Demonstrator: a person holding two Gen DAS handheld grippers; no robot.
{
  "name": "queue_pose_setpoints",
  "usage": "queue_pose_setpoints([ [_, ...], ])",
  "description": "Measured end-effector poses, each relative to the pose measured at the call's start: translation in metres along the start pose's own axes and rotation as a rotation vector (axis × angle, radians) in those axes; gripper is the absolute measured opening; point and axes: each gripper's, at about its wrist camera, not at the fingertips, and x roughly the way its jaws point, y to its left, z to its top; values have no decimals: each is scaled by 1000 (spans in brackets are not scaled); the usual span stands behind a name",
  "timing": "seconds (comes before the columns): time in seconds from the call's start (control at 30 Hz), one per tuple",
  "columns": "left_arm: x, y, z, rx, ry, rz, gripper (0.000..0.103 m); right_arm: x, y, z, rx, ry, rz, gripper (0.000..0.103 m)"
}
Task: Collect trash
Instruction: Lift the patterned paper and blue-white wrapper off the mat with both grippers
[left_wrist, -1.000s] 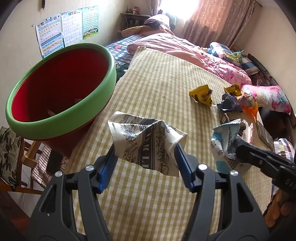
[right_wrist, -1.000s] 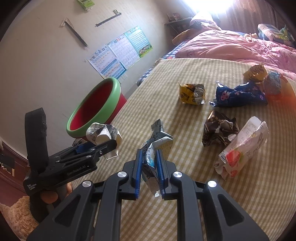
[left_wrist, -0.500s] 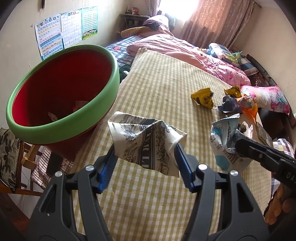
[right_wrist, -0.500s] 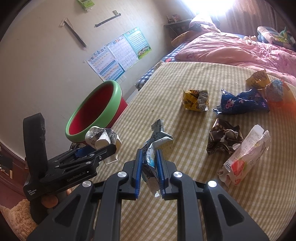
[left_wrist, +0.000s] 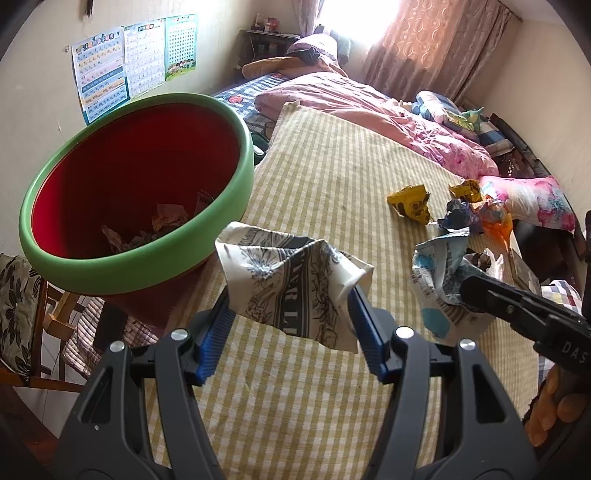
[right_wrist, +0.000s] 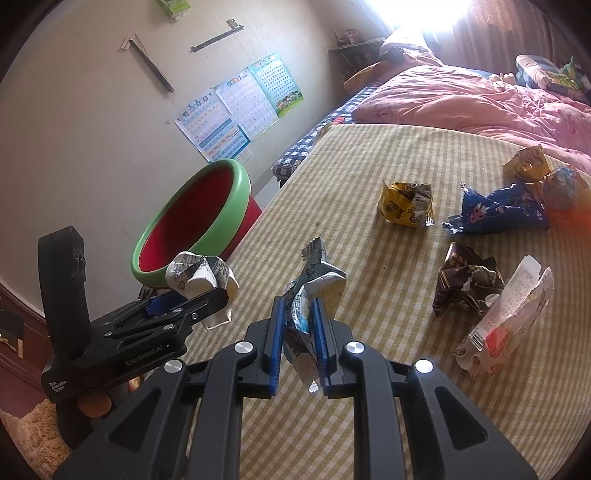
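Here, left claw (left_wrist: 291, 291) tilted down, gripping paper cup (left_wrist: 288, 284)

you're in a home bedroom, lived-in. a wide bed (left_wrist: 332, 177) covered by a yellow-and-white checked sheet (right_wrist: 369, 177) fills most of both views, with a rumpled pink quilt (left_wrist: 369, 99) heaped along its far edge and a flowered pillow (left_wrist: 532, 199) at its right edge. behind the far corner hang patterned pink curtains (left_wrist: 436, 44) over a bright window. children's learning charts (left_wrist: 129, 62) (grids and small pictures, text too small to read) are stuck on the plain wall. a wooden chair (left_wrist: 26, 295) with a leaf-print cushion stands off the bed's left edge, beside a red basin with a green rim (left_wrist: 147, 269).
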Motion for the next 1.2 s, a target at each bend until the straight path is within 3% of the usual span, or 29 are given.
queue_pose_setpoints([
  [0.47,-9,6,10,25,-27,-25,59,7,8,4,11,-4,-10,16],
  [1.2,-16,48,34,-6,-70,-5,59,25,22,13,20,1,-28,17],
])
